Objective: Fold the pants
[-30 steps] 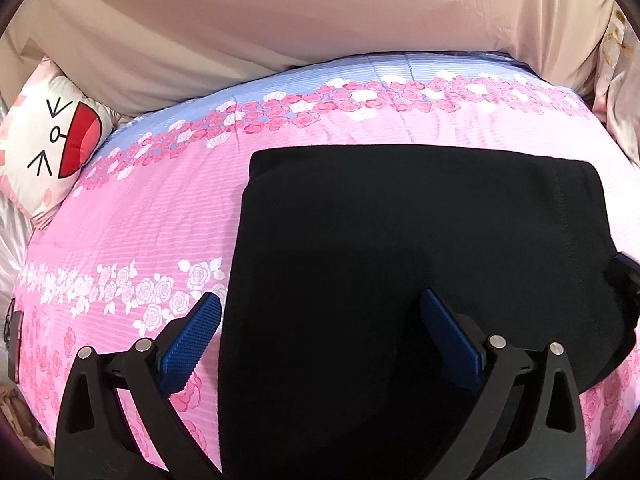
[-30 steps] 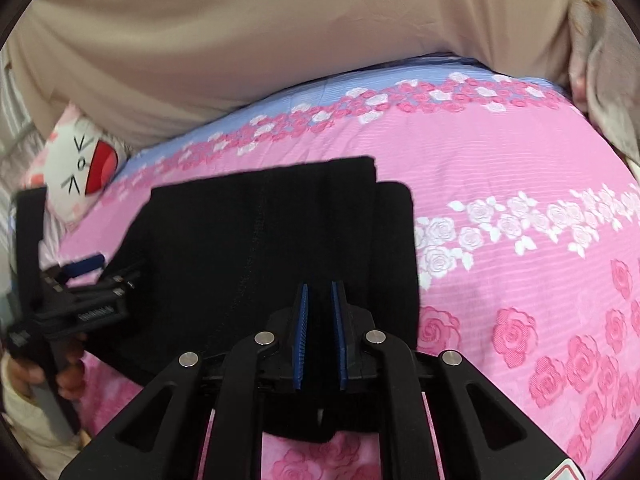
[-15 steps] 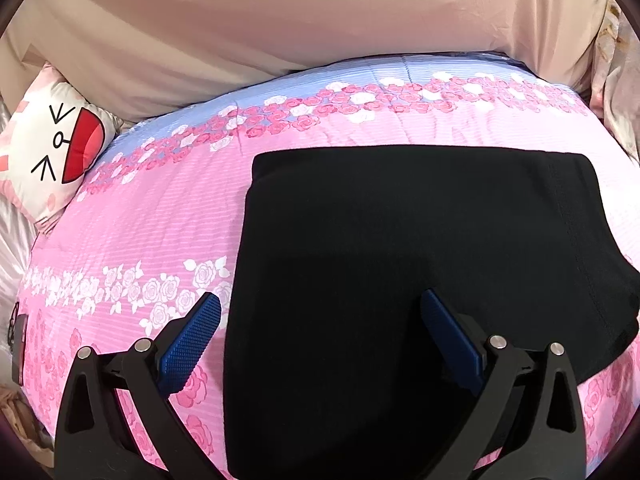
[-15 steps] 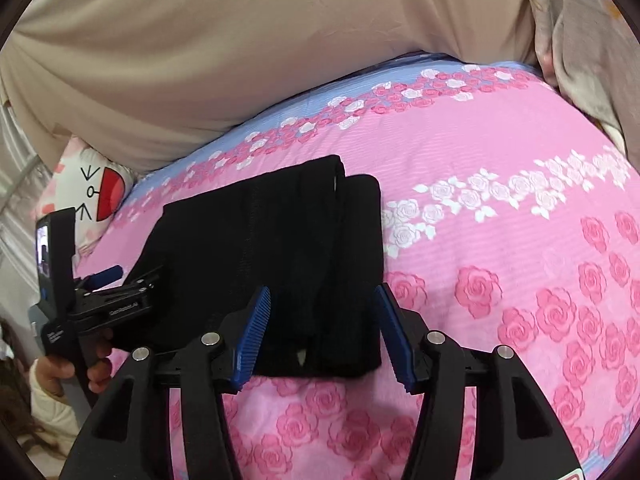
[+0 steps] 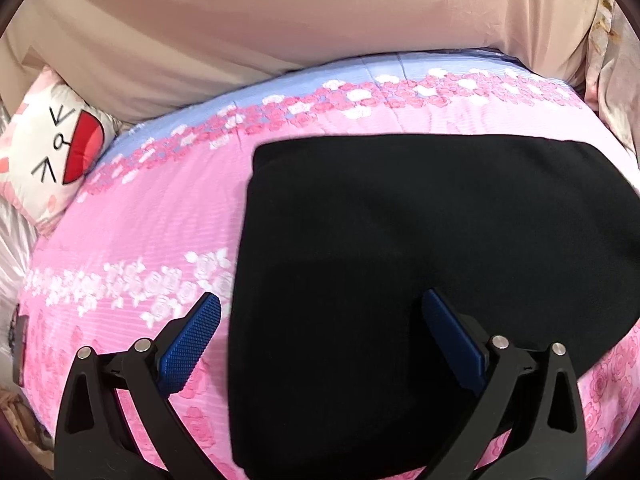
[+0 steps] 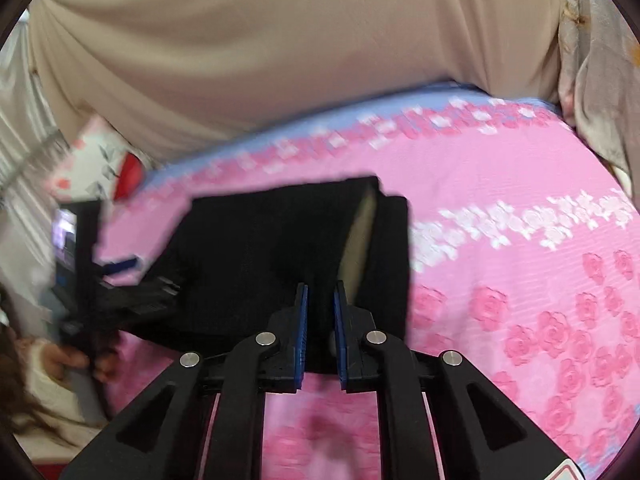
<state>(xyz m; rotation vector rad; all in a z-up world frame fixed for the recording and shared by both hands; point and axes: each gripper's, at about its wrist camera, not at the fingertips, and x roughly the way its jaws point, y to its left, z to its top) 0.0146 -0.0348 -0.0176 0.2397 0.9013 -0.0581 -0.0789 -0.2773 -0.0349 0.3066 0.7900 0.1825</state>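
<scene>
1. A bed filled both views, spread with a pink quilt (image 5: 132,240) printed in bands of roses and a pale blue strip at its far edge, against a plain beige headboard (image 5: 280,20) of soft, faintly creased cloth.

2. The black pants (image 5: 420,240) lay on the quilt near its middle, already folded to a compact, roughly rectangular pad; the fabric looked matte and thick, showing almost no sheen or wrinkle.

3. In the right wrist view one layer stood lifted off the pad, a wedge of light showing through the gap, probably because that edge was being raised for another fold.

4. The right gripper (image 6: 320,312) had its blue ribbed pads drawn nearly together on the near hem of the pants (image 6: 280,260), gripping the cloth between them; the view was blurred, so how many layers it held was unclear.

5. The left gripper (image 5: 320,320) was spread wide and held nothing, one finger over the quilt, the other over the black cloth, seemingly poised over the pad's left edge to steady it.

6. A cartoon-face cushion (image 5: 52,148), white with a red mouth, rested at the quilt's far left corner, well apart from the pants.
</scene>
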